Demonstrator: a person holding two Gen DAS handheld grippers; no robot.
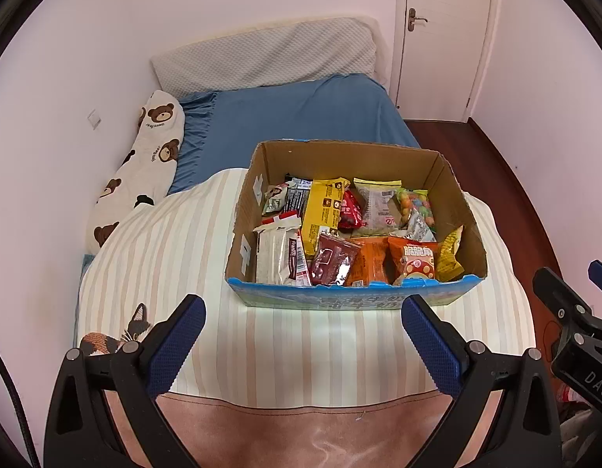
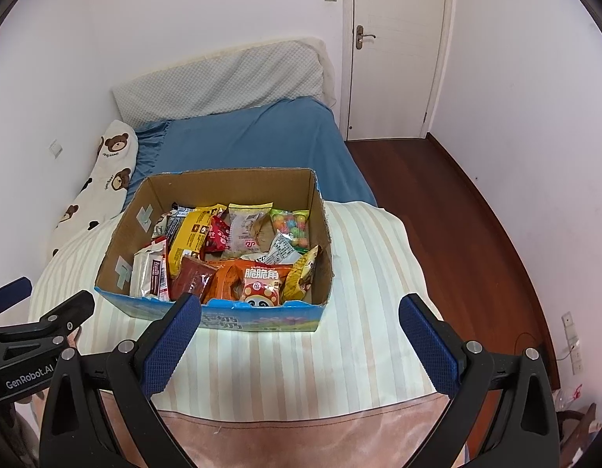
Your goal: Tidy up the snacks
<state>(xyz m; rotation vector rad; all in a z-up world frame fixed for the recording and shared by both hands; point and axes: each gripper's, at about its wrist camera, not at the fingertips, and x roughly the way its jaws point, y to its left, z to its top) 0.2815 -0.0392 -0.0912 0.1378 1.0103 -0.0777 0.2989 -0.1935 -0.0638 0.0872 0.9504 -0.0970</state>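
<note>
Well ahead of both open jaws: snack box (image 1: pixel 351 300).

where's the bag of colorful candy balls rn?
In both wrist views the candy bag lies inside the cardboard box, at its far right corner, right of the clear pastry packet and behind the orange snack bag.

Pale walls (image 2: pixel 222 19), white door (image 2: pixel 398 58), dark wood floor (image 2: pixel 457 214), blue-sheeted bed (image 2: pixel 254 140), grey headboard cushion (image 2: pixel 222 78)
</note>
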